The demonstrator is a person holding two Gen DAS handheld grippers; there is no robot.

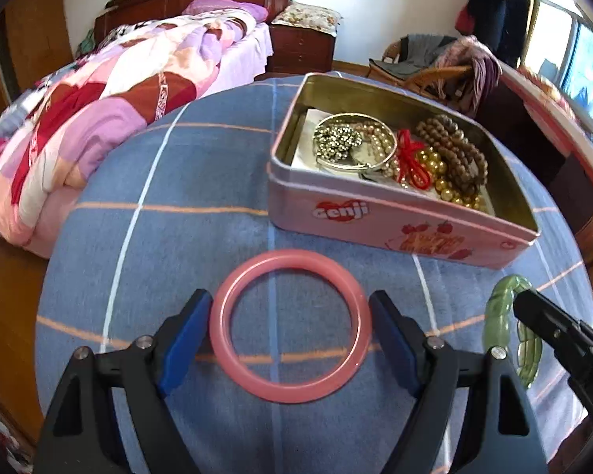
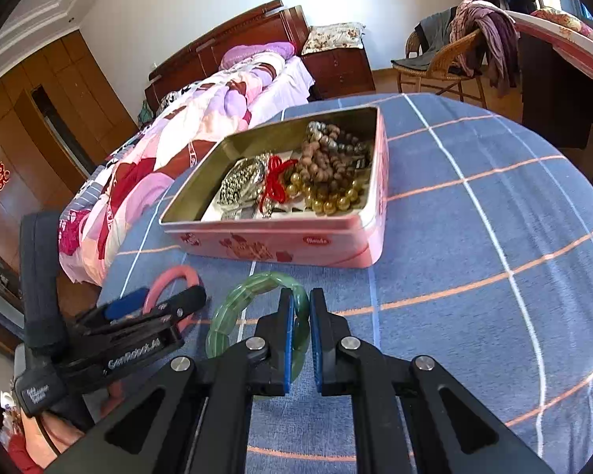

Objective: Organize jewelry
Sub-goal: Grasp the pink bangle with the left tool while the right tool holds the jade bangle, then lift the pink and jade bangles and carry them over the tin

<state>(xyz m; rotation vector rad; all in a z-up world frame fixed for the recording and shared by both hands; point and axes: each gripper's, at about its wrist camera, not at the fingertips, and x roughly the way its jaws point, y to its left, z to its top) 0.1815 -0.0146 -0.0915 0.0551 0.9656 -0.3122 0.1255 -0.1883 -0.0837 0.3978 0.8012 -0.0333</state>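
A pink bangle [image 1: 288, 389] lies flat on the blue checked cloth [image 1: 201, 181]. My left gripper [image 1: 290, 308] is open, its blue pads on either side of the bangle. A green bead bracelet [image 2: 253, 288] lies to its right. My right gripper [image 2: 301, 308] is shut on the green bracelet's rim. The pink tin [image 1: 375, 217] stands beyond both, open, and holds bead strings, a silver bangle and a red cord. The tin also shows in the right wrist view [image 2: 296, 243], and the pink bangle [image 2: 174, 274] is partly hidden there by the left gripper.
The round table's cloth [image 2: 474, 237] stretches right of the tin. A bed with a pink quilt [image 1: 99, 110] lies to the left. A wicker chair with clothes [image 2: 454, 59] and a desk edge [image 1: 553, 118] stand at the back right.
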